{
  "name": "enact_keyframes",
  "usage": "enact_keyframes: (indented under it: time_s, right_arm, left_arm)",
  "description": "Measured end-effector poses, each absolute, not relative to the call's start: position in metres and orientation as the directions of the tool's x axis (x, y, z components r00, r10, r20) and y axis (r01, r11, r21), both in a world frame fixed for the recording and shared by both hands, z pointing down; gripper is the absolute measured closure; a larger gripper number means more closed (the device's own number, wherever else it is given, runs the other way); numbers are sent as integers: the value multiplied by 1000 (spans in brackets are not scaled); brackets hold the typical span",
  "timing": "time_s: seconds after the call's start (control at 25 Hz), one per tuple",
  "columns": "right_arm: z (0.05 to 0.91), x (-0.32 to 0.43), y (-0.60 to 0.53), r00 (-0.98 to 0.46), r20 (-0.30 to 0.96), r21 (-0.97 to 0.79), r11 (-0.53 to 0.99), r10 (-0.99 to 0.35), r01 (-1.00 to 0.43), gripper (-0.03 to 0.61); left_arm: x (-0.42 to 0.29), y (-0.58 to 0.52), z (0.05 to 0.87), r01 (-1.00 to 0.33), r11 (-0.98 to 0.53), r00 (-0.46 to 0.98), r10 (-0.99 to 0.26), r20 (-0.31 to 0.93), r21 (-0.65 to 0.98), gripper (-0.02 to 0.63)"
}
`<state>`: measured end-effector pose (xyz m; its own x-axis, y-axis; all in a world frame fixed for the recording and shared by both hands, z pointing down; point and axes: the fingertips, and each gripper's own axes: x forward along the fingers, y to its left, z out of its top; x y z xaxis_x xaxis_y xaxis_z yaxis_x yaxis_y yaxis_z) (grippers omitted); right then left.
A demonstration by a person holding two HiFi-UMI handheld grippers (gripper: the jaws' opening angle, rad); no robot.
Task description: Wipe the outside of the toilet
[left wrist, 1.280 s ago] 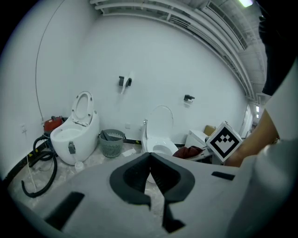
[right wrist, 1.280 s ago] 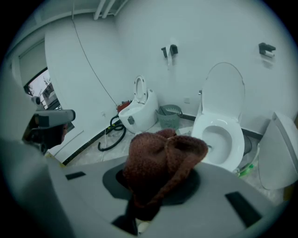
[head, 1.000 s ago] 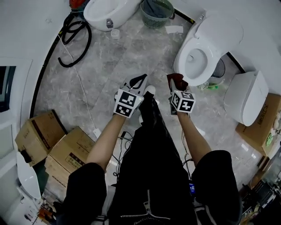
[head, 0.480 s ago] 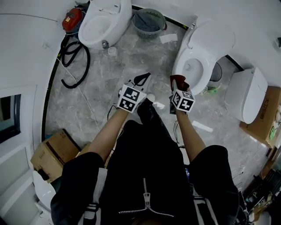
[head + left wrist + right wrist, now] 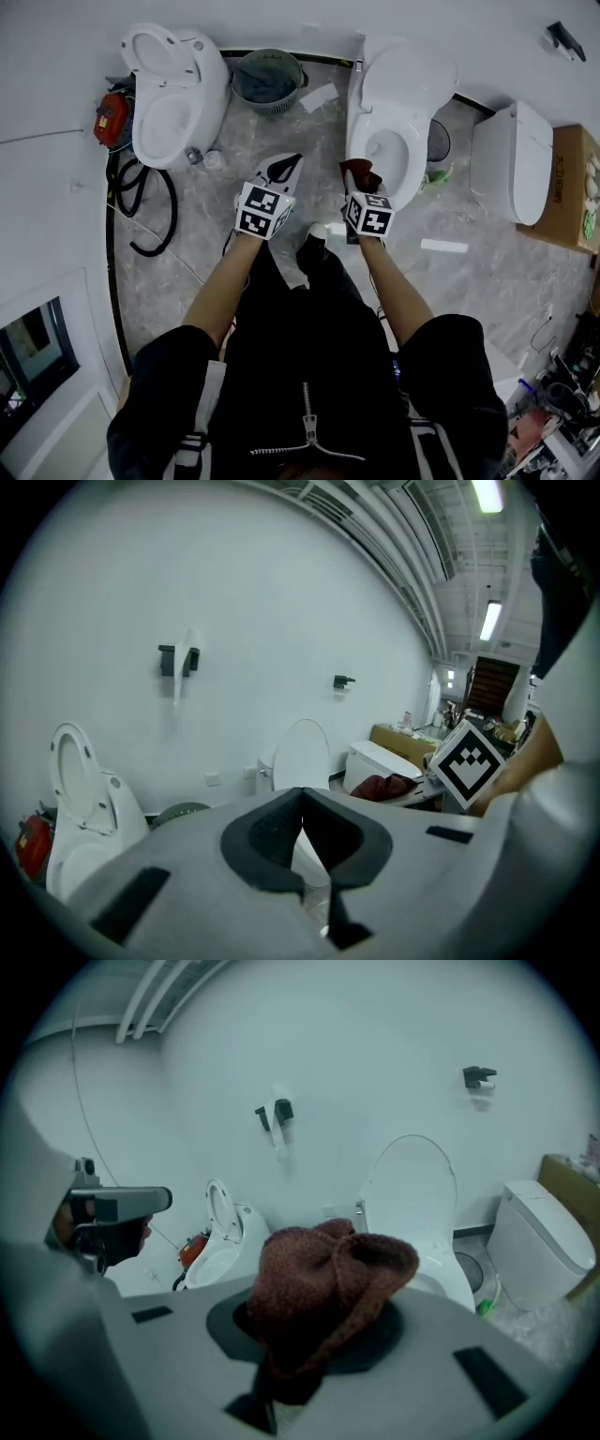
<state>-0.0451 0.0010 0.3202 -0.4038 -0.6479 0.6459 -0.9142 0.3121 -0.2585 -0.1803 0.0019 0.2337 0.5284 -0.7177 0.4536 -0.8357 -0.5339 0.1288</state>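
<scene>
A white toilet [image 5: 398,112] with its lid up stands against the far wall, right of centre; it also shows as the toilet [image 5: 419,1213] and toilet [image 5: 302,757] in the gripper views. My right gripper [image 5: 355,174] is shut on a dark red cloth [image 5: 361,172], held just in front of the bowl's near rim. The cloth [image 5: 323,1283] bulges out over the jaws. My left gripper [image 5: 282,170] is shut with nothing in it, level with the right one and to its left.
A second open toilet [image 5: 173,94] stands at the far left, a green basket [image 5: 266,80] between the two. A closed toilet [image 5: 516,159] and a cardboard box [image 5: 574,183] sit at the right. A black hose [image 5: 141,211] and a red device [image 5: 111,117] lie left.
The person has stepped forward toward the wall. Both grippers now sit closer to the middle toilet, the cloth near its front rim. Neither gripper's grip has changed.
</scene>
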Motion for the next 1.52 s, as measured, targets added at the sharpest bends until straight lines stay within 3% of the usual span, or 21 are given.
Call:
enact_keyframes:
  time_s: [0.64, 0.96, 1.52]
  right_arm:
    - [385, -87, -99, -123, 711, -217, -50, -692, -975, 491]
    - [451, -106, -136, -56, 755, -210, -160, -653, -964, 489]
    - [616, -104, -182, 14, 824, -204, -318, -566, -926, 491]
  left_arm:
    - [-208, -144, 328, -483, -858, 790, -341, 509, 175, 606]
    - [-222, -181, 379, -423, -877, 821, -265, 506, 227, 606]
    - [-244, -225, 526, -423, -875, 811, -249, 530, 236, 606]
